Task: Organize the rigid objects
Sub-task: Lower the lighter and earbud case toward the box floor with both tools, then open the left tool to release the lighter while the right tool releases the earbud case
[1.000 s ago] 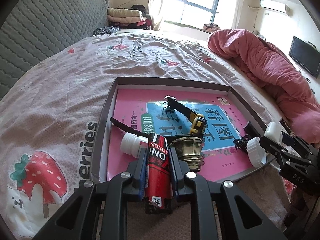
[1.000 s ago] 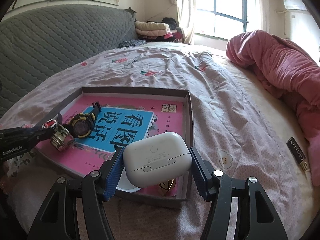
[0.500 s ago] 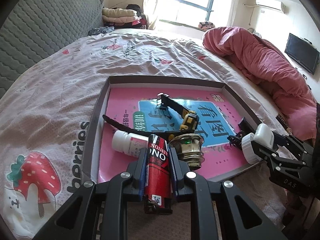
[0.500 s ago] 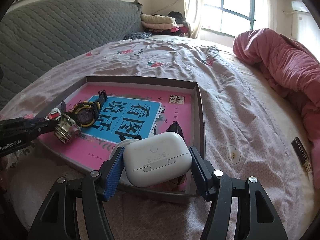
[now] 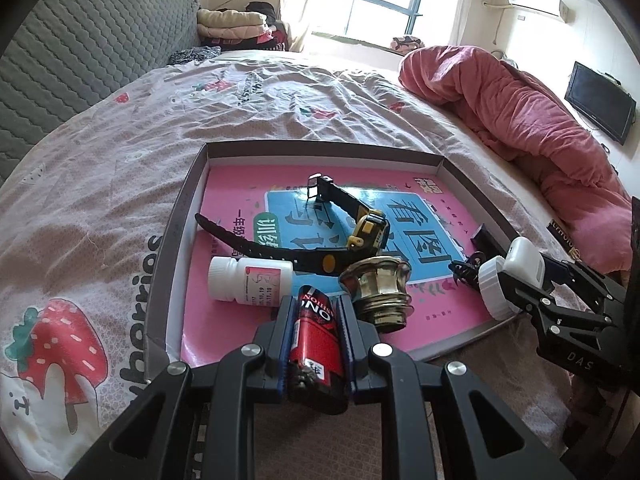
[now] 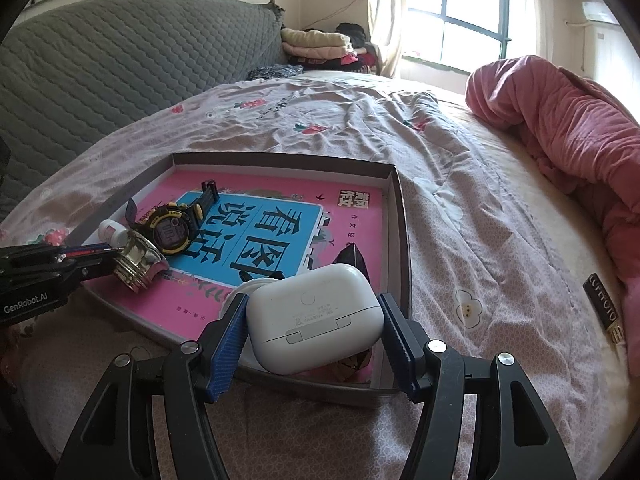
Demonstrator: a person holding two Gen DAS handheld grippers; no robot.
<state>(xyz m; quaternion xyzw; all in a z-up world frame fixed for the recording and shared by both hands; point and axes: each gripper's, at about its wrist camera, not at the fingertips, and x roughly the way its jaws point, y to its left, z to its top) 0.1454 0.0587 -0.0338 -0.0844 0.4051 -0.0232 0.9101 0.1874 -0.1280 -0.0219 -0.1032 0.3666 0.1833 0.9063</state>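
A shallow grey box point(image 5: 176, 216) lined with a pink and blue book lies on the bed; it also shows in the right wrist view point(image 6: 401, 216). My left gripper point(image 5: 314, 312) is shut on a red lighter point(image 5: 317, 334) over the box's near edge. My right gripper point(image 6: 314, 312) is shut on a white earbud case point(image 6: 314, 316) over the box's near right corner; it shows in the left wrist view point(image 5: 524, 264). In the box lie a black and yellow watch point(image 5: 360, 232), a white pill bottle point(image 5: 248, 278), a brass knob point(image 5: 380, 290) and a white lid point(image 5: 492, 288).
A pink quilt point(image 5: 520, 112) is heaped at the right side of the bed. A small dark labelled object point(image 6: 604, 308) lies on the sheet right of the box. A grey padded headboard point(image 6: 100, 64) stands at the left. Folded clothes point(image 5: 236, 24) lie at the far end.
Both grippers have moved forward over the box's near edge, each still holding its object. The box and its contents look nearer and lower in both views.
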